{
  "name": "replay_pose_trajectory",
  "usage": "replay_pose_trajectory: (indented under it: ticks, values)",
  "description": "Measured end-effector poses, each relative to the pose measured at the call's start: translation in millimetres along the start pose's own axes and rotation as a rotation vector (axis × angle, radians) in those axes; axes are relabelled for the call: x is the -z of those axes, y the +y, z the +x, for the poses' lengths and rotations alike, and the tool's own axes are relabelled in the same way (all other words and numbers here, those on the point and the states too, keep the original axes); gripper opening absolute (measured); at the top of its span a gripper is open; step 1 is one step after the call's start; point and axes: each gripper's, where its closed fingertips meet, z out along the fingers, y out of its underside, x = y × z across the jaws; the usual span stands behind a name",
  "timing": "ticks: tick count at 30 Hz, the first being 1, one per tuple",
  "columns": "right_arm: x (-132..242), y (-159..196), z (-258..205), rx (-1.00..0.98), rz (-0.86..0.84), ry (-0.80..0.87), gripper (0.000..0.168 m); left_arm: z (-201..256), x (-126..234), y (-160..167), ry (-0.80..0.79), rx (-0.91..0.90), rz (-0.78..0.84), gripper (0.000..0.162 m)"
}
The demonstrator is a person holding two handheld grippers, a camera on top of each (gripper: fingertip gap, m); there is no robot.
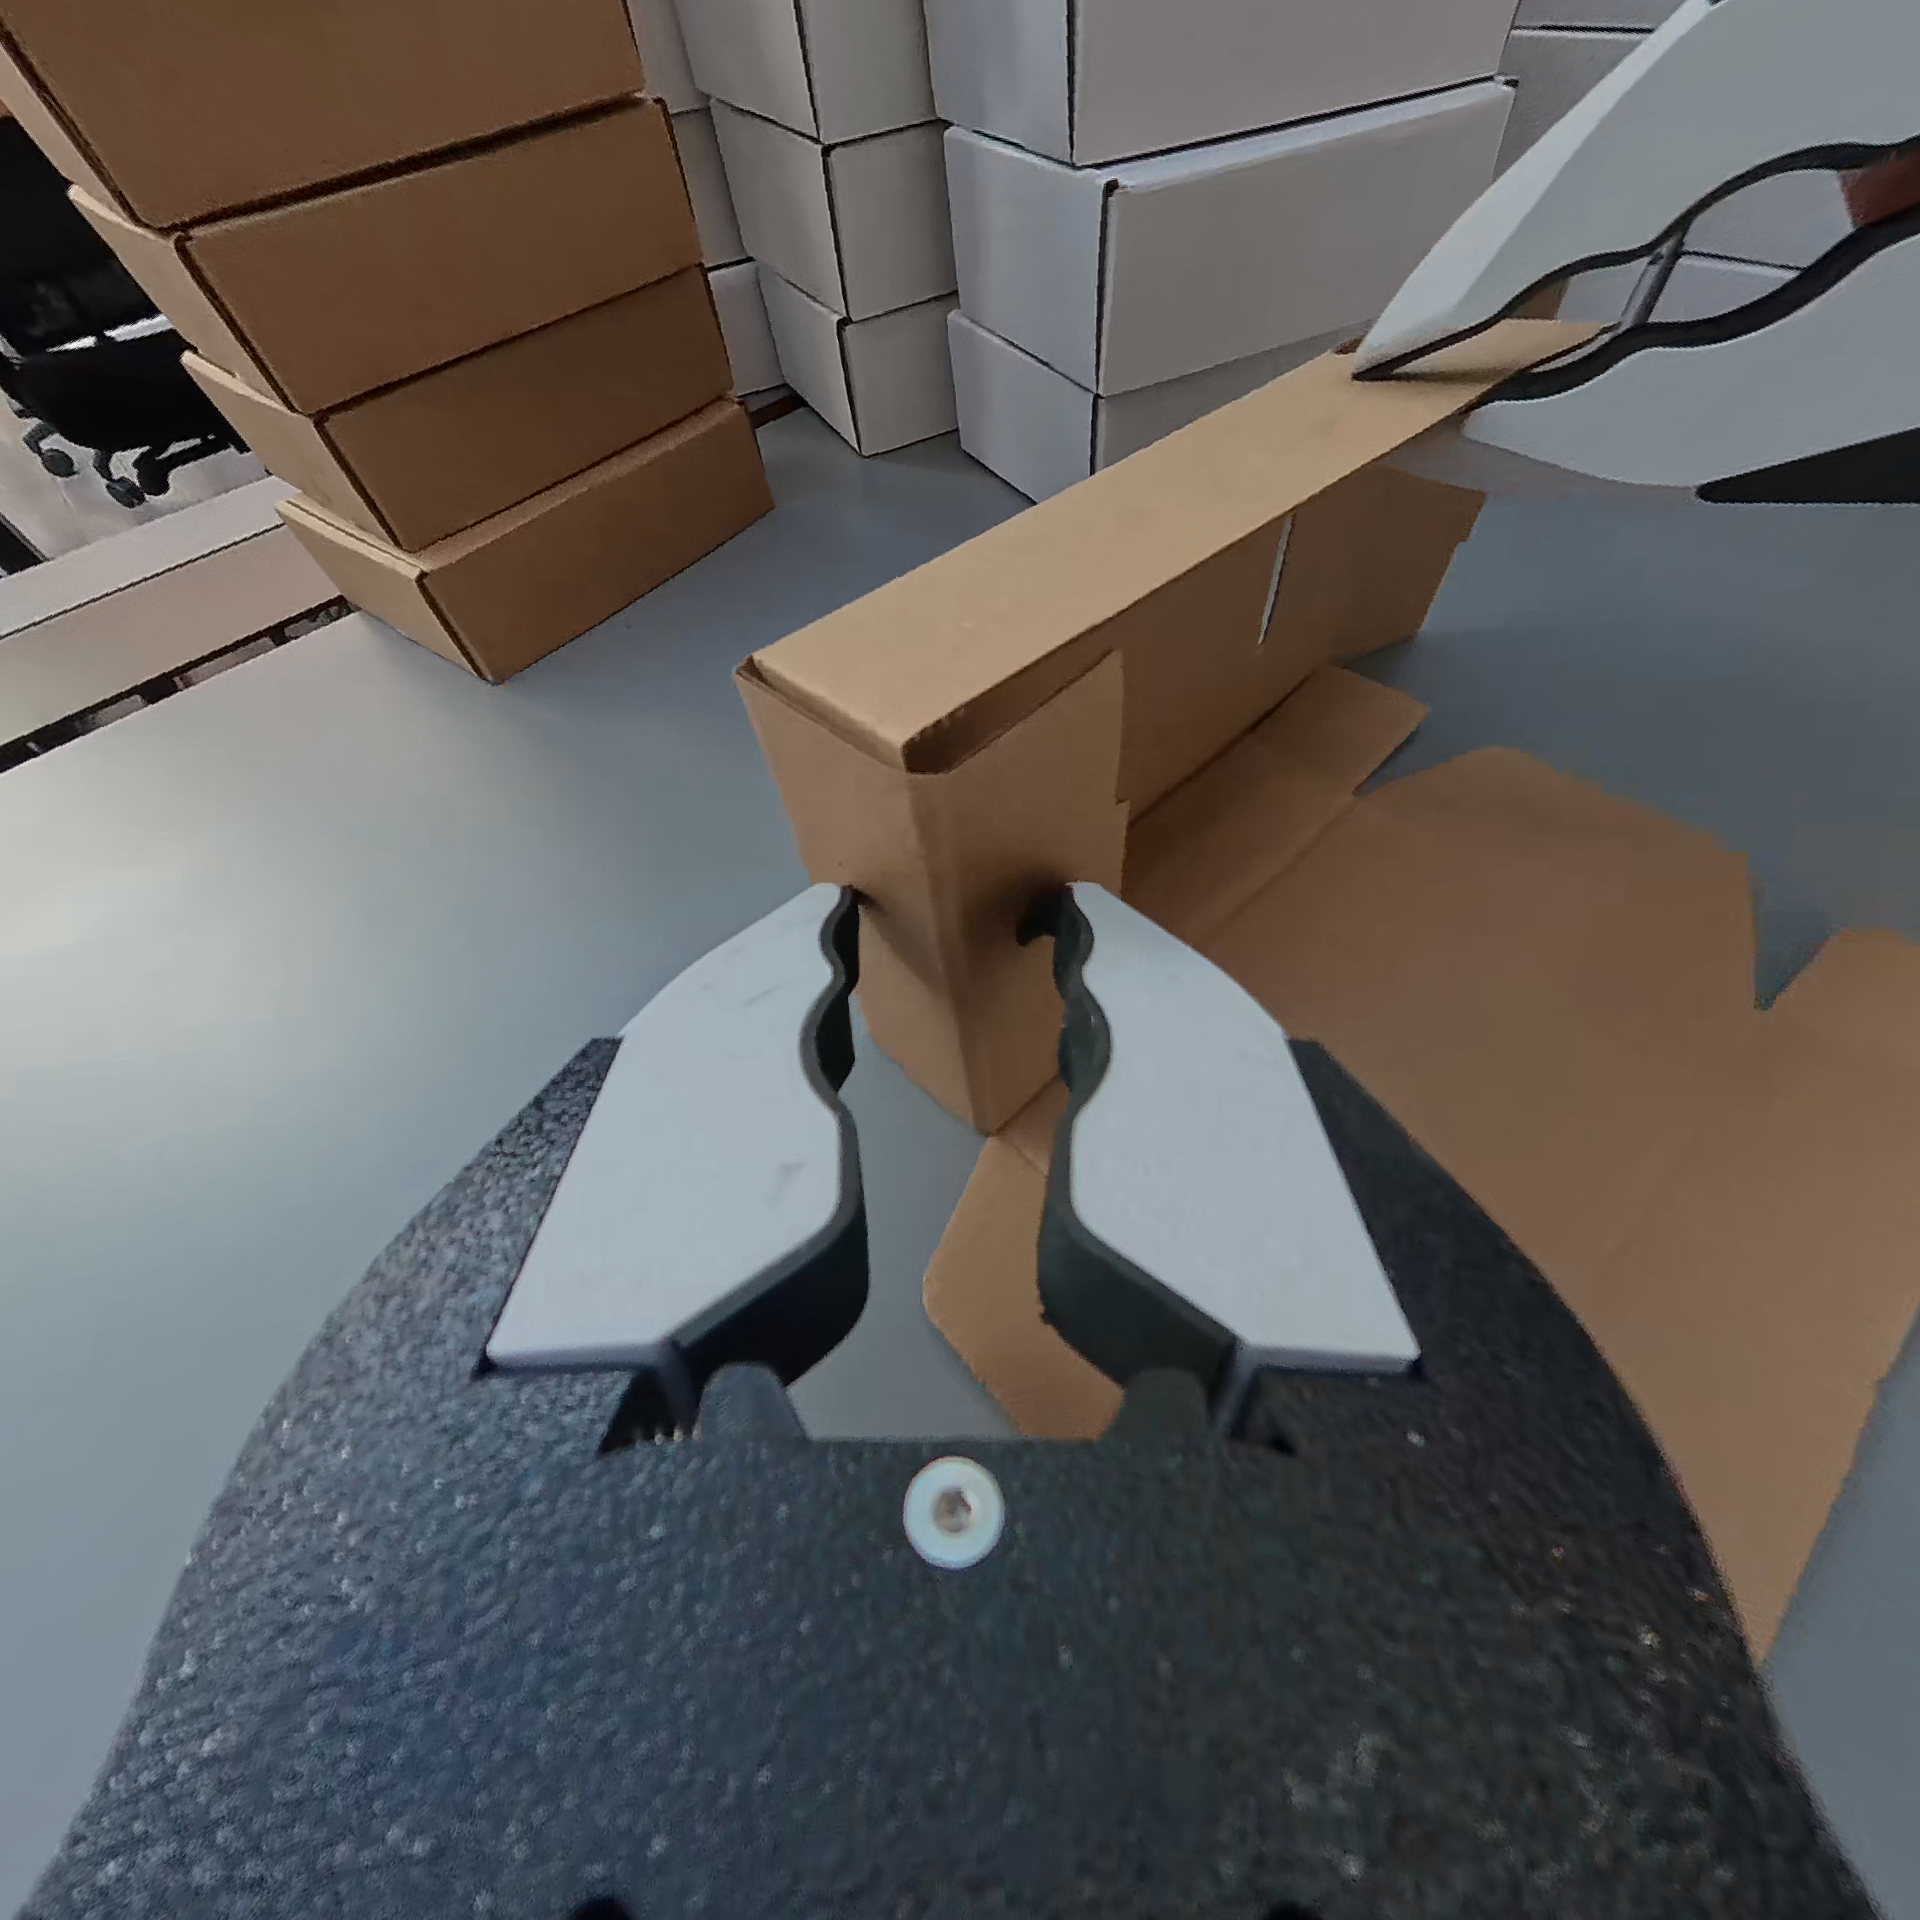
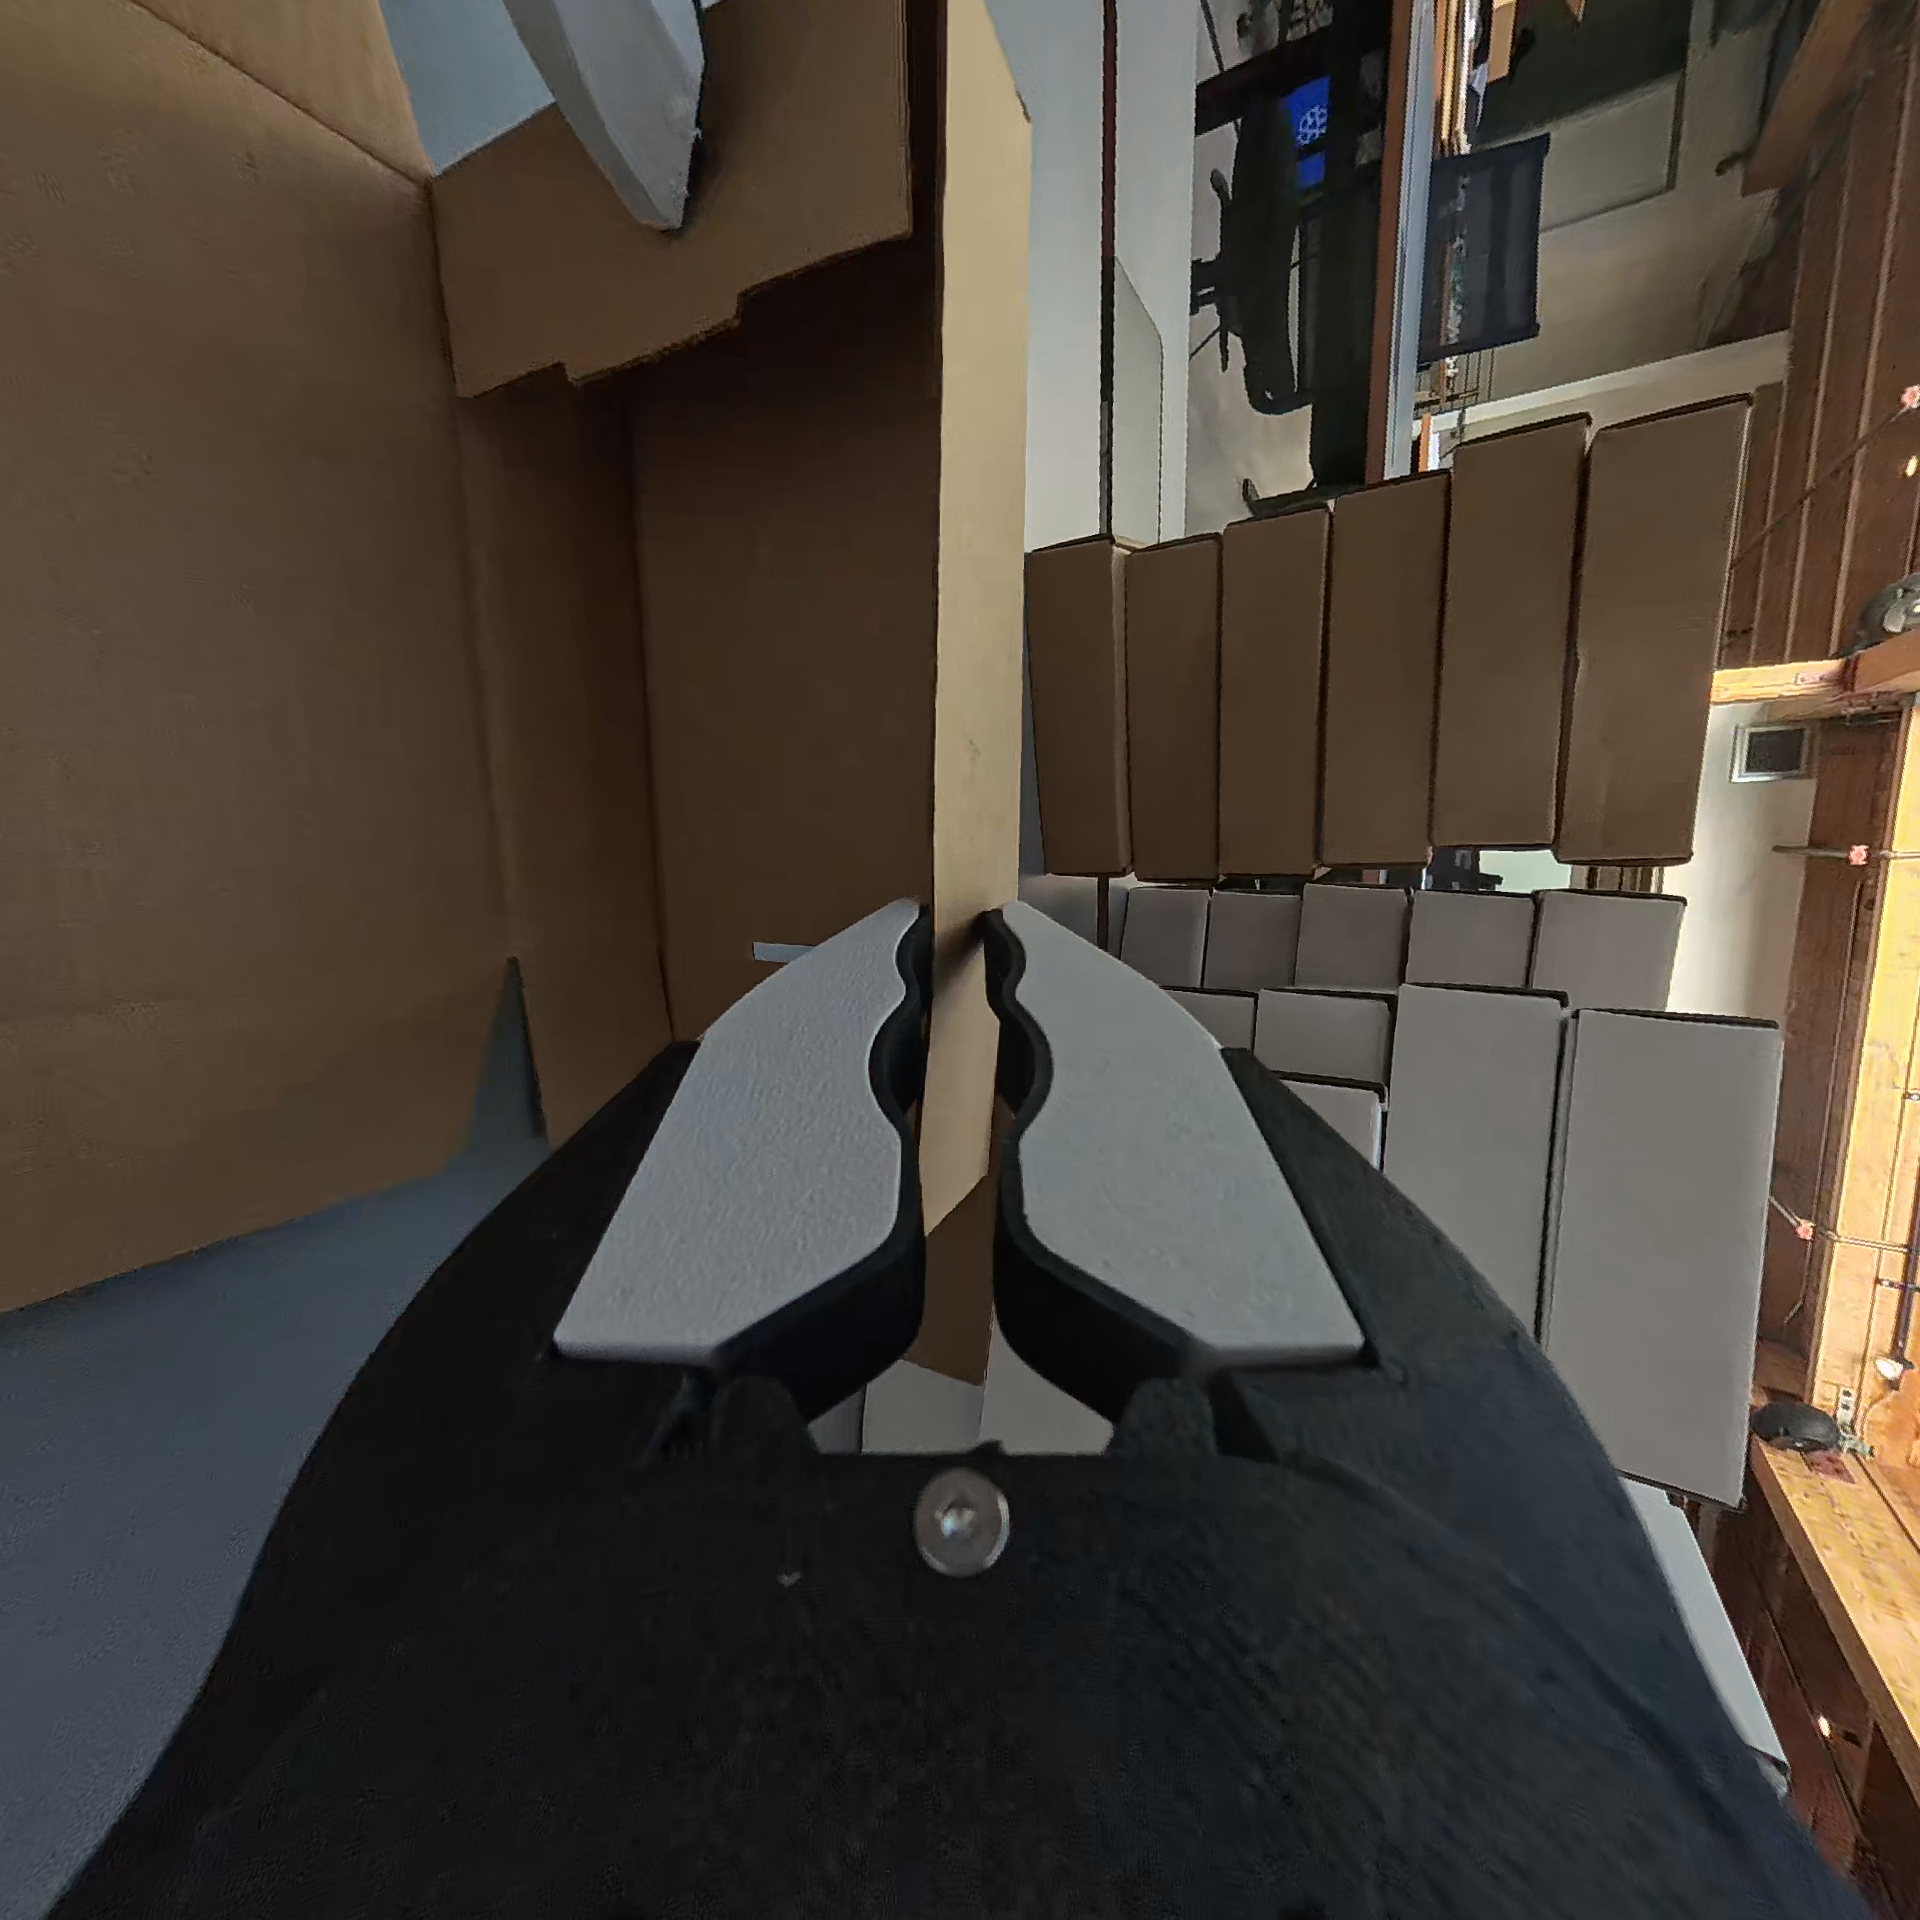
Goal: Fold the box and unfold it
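A brown cardboard box (image 1: 1049, 613) lies partly folded on the grey table (image 1: 312, 987). One long side wall stands upright and the rest lies flat to the right (image 1: 1507, 997). My left gripper (image 1: 954, 902) is closed around the near corner of the upright wall, one finger on each side. My right gripper (image 1: 1382, 364) pinches the top edge at the wall's far end. In the right wrist view, which is rolled sideways, my right gripper (image 2: 956, 920) is shut on the thin wall edge (image 2: 977, 623). A finger of the left gripper (image 2: 623, 114) shows at the top of that view.
A stack of closed brown boxes (image 1: 468, 312) stands at the back left. Stacks of white boxes (image 1: 1195, 229) stand behind the box. Both also show in the right wrist view (image 2: 1382, 665). The table edge runs along the far left.
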Motion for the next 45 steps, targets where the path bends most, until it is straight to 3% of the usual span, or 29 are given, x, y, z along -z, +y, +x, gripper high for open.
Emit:
replay_pose_trajectory:
  ticks: [12, 18, 25, 31, 37, 45]
  values:
    - [0.4, -4.6, -1.8, -0.096, 0.020, 0.006, 0.011, -36.6, -30.6, -8.0, -0.152, -0.020, -0.031, 0.018]
    - [-4.9, 0.6, 2.7, -0.101, -0.020, -0.001, 0.011, -38.9, -41.9, -10.7, -0.097, 0.077, -0.177, 0.020]
    - [-2.5, -2.9, -0.3, -0.076, -0.041, 0.010, 0.011, -39.0, -37.8, -4.7, -0.062, -0.035, -0.493, 0.025]
    - [-5.8, 0.0, 1.8, -0.127, -0.024, 0.007, 0.012, -41.8, -51.4, -10.4, -0.116, 0.037, -0.341, 0.024]
    - [-11.5, 9.4, 6.3, -0.120, -0.076, -0.003, 0.011, -44.8, -71.1, -22.8, -0.042, 0.069, -0.034, 0.028]
    - [-11.6, 8.2, 6.3, -0.131, -0.081, 0.006, 0.011, -48.5, -75.2, -23.6, -0.024, 0.134, -0.016, 0.025]
